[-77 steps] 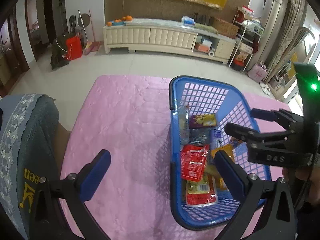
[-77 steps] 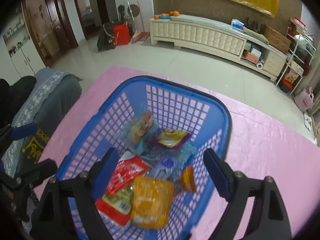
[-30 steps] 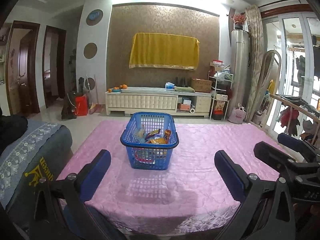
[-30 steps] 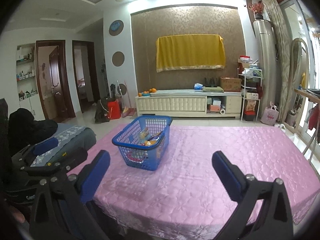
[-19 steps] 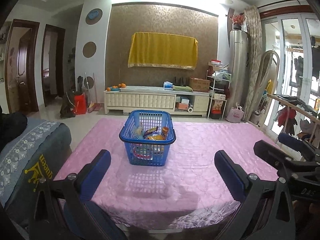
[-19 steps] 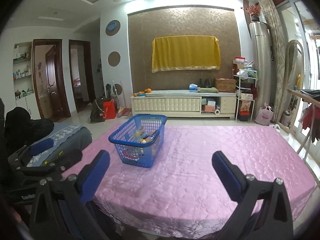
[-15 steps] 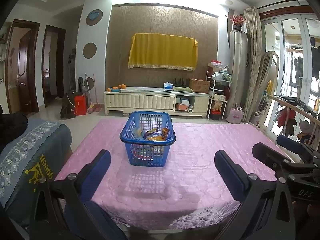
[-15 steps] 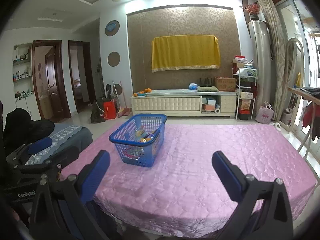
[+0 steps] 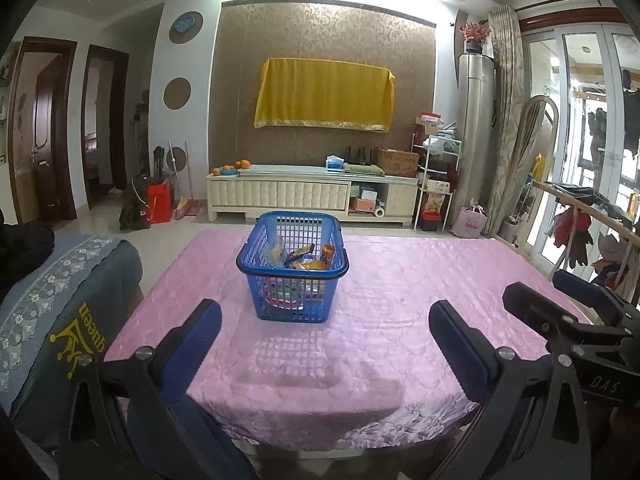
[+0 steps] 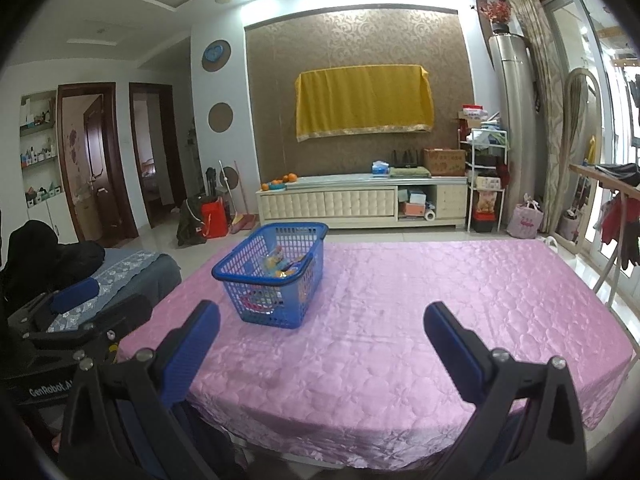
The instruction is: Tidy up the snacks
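I hold two grippers, one per hand, above the near edge of the table. My left gripper has both blue pads spread wide, with nothing between them. My right gripper is likewise released and empty. One blue basket stands on the pink tablecloth, well ahead of both grippers and toward the table's left half. The snacks lie inside this basket; several packets are visible through the rim and mesh, but their exact count cannot be determined. One chair back stands left of the table.
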Demonstrator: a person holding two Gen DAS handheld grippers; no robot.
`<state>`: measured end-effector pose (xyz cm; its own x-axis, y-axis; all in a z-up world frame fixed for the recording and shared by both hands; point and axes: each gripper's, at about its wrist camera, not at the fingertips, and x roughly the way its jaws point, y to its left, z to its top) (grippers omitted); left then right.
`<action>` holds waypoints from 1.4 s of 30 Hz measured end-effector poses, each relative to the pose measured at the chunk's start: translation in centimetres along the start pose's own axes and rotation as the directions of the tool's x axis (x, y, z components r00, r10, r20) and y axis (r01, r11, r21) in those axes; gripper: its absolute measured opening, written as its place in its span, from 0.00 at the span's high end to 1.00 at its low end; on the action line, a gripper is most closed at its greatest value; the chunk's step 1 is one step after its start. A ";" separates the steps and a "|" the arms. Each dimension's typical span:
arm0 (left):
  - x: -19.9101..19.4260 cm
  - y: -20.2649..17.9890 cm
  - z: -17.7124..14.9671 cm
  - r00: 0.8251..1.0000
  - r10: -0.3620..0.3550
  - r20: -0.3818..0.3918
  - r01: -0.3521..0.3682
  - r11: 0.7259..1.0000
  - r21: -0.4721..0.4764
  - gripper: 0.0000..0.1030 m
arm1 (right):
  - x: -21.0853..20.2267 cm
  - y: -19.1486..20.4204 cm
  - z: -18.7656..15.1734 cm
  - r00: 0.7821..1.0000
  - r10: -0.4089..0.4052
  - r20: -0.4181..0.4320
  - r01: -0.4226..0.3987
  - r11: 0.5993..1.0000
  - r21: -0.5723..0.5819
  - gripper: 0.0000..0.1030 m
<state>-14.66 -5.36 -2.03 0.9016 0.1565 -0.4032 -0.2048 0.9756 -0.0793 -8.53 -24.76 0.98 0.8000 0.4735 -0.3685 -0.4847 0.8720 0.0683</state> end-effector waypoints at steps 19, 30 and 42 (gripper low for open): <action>-0.3 -0.5 0.2 1.000 -0.005 -0.017 0.005 1.000 0.008 0.00 | 0.3 -0.2 -0.4 1.000 -0.002 -0.014 0.002 1.000 0.020 0.00; 0.1 -0.2 0.2 1.000 -0.007 -0.029 0.007 1.000 0.003 0.00 | 0.3 -0.3 -0.4 1.000 -0.001 -0.014 0.002 1.000 0.022 0.00; 0.1 -0.3 0.2 0.999 -0.009 -0.036 0.010 1.000 0.006 0.00 | 0.5 -0.6 -0.4 1.000 0.008 -0.029 -0.007 0.999 0.038 0.00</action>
<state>-14.43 -5.57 -1.88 0.8892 0.1418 -0.4350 -0.1939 0.9779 -0.0777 -8.02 -25.11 0.36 0.7855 0.4765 -0.3949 -0.4764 0.8729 0.1056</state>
